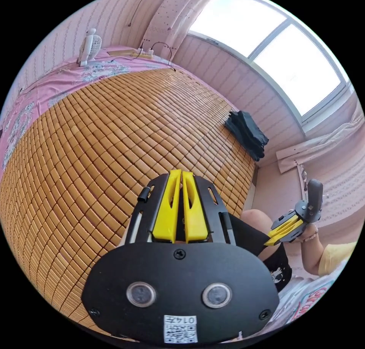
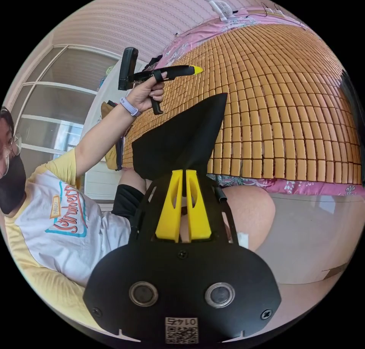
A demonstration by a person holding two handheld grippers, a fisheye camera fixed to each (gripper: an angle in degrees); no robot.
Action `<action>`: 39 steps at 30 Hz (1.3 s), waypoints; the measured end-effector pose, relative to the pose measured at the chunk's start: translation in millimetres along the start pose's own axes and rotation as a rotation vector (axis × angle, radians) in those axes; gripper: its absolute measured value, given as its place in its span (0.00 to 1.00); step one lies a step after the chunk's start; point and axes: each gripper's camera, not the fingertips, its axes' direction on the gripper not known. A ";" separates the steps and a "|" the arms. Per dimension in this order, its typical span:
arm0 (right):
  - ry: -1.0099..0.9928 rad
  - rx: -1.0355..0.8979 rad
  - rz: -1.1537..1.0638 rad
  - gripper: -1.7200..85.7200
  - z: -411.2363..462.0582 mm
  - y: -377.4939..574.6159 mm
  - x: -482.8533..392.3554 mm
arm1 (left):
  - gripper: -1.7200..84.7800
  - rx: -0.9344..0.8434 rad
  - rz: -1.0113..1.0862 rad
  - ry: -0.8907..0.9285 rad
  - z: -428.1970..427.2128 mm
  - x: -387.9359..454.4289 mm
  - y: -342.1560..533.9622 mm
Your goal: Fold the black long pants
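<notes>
The black long pants point(image 2: 182, 140) hang from my right gripper point(image 2: 183, 174), its yellow jaws clenched on a peak of the dark cloth, which rises in front of the bamboo mat point(image 2: 289, 98) and blocks part of its near edge from the right gripper view. In the left gripper view the same black cloth point(image 1: 247, 233) stretches from behind my left gripper point(image 1: 181, 176) toward the right gripper point(image 1: 272, 240) at the bed's edge. My left gripper's jaws stand pressed together with nothing visible between them, held above the mat point(image 1: 95, 155); in the right gripper view it point(image 2: 195, 70) is raised in a hand point(image 2: 146, 92) over the mat.

A stack of folded dark clothes point(image 1: 247, 132) sits on the mat near the wall below the window point(image 1: 266, 49). Pink floral bedding point(image 1: 45, 87) borders the mat, with a small white fan point(image 1: 89, 45) and a power strip point(image 1: 142, 53) at the bed's far end. A bare knee point(image 2: 249, 212) sits just below the pants, beside the bed.
</notes>
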 end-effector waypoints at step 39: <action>0.096 -0.136 -0.372 0.10 123.8 26.8 -135.3 | 0.10 0.348 -0.461 -0.056 -135.3 -101.0 387.1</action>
